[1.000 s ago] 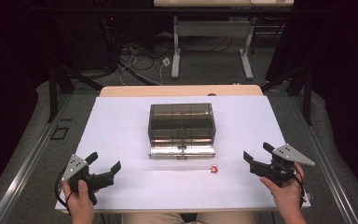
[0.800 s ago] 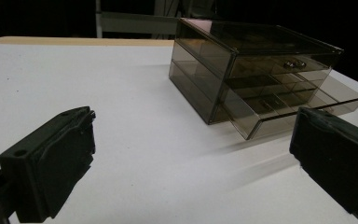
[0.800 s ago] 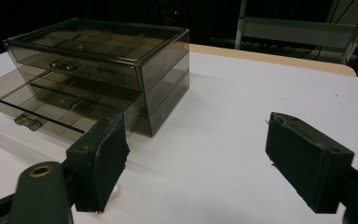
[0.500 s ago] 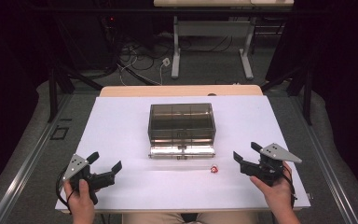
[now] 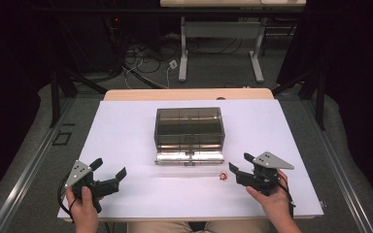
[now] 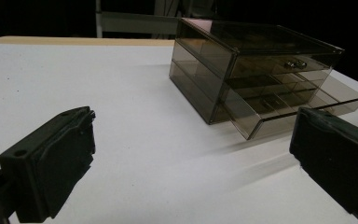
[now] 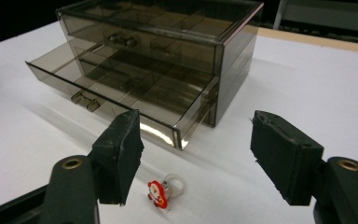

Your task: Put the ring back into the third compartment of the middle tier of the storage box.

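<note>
Ring [image 7: 164,191] with red Santa ornament lies on the white desk [image 5: 126,126], just in front of the open bottom drawer [image 7: 121,93] of the smoked-plastic drawer box [image 5: 189,127]. Ornament faces the right gripper [image 7: 196,163]; the clear band sits behind it, toward the drawer. Right gripper jaws are spread, flanking the ring without contact. Left gripper [image 5: 108,174] jaws are spread, well apart from the ring.

Left black two-jaw gripper [image 5: 110,173] held low at near-left, jaws spread wide, empty. Right black two-jaw gripper [image 5: 239,169] held low at near-right, jaws wide apart, empty, angled left. Hands grip handles; forearms apparently near counter level.
</note>
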